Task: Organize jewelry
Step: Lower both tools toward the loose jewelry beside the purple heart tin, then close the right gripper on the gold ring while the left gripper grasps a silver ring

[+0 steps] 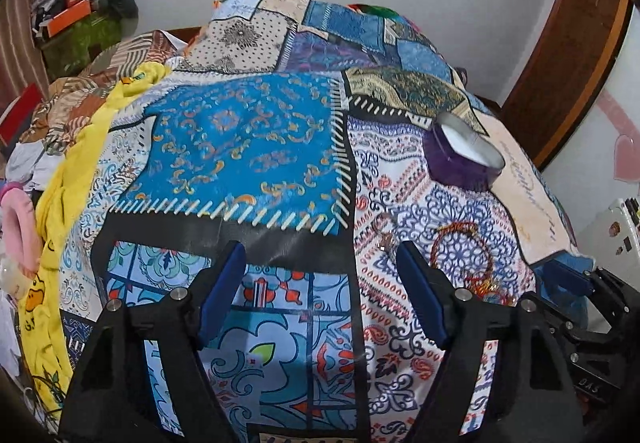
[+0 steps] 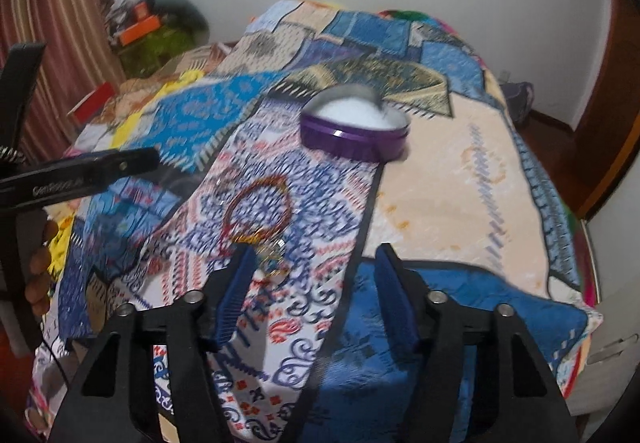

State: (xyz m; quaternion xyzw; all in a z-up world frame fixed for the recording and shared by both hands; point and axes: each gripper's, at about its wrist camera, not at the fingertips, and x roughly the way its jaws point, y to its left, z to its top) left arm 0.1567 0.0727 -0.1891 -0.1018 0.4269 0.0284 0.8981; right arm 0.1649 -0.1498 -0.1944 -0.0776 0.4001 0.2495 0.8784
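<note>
Patchwork bedspread (image 2: 460, 179) covers the bed that serves as the work surface, with a white wall behind. On it lies a red-and-gold beaded bracelet (image 2: 258, 209), a flat loop whose tasselled end trails toward the right gripper (image 2: 316, 275). That gripper is the nearer one: the bracelet lies just ahead and to the left of its fingers, the tassel close beside the left fingertip. Its jaws stand apart, holding nothing. In the left wrist view the left gripper (image 1: 320, 267) is also spread wide and empty, the bracelet (image 1: 462, 255) off to its right, with a small ring or earring (image 1: 386, 239) (too small to tell) near its right finger. Beyond the bracelet sits a purple heart-shaped jewelry box (image 2: 354, 133), lid off, white lining bare as far as can be seen.
</note>
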